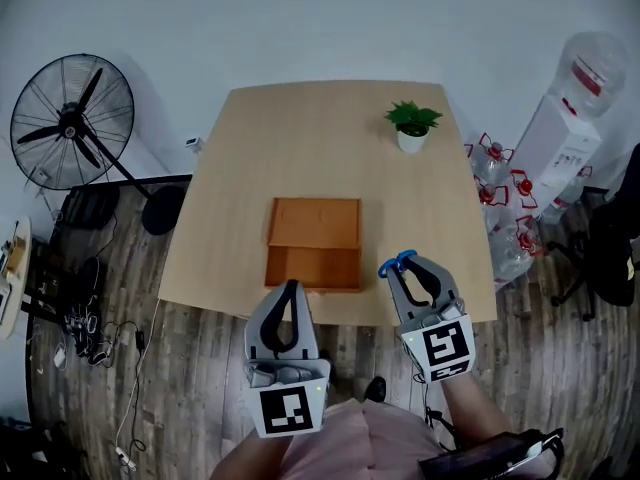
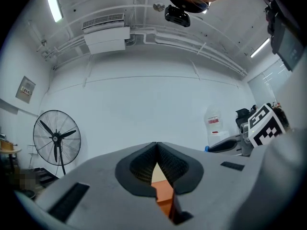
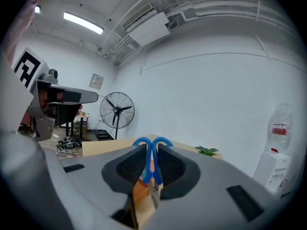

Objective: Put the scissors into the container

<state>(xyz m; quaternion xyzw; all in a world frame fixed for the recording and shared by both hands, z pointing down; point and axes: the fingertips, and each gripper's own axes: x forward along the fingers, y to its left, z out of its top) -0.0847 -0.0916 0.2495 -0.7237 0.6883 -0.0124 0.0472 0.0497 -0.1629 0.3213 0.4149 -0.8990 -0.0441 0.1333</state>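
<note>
Right gripper [image 1: 402, 267] clenched on blue-handled scissors [image 3: 147, 162], over pale wooden table [image 1: 300, 138], just right of empty orange wooden container [image 1: 315, 230]; left gripper [image 1: 291, 288] closed, holding nothing; placement remains

A pale wooden rectangular table [image 1: 250, 168] carries two things. A flat orange-brown wooden container [image 1: 314, 224] lies open near the middle of the table's near edge. A small green leafy plant in a white pot [image 1: 412, 128] stands upright toward the far right corner, well apart from the container.
</note>
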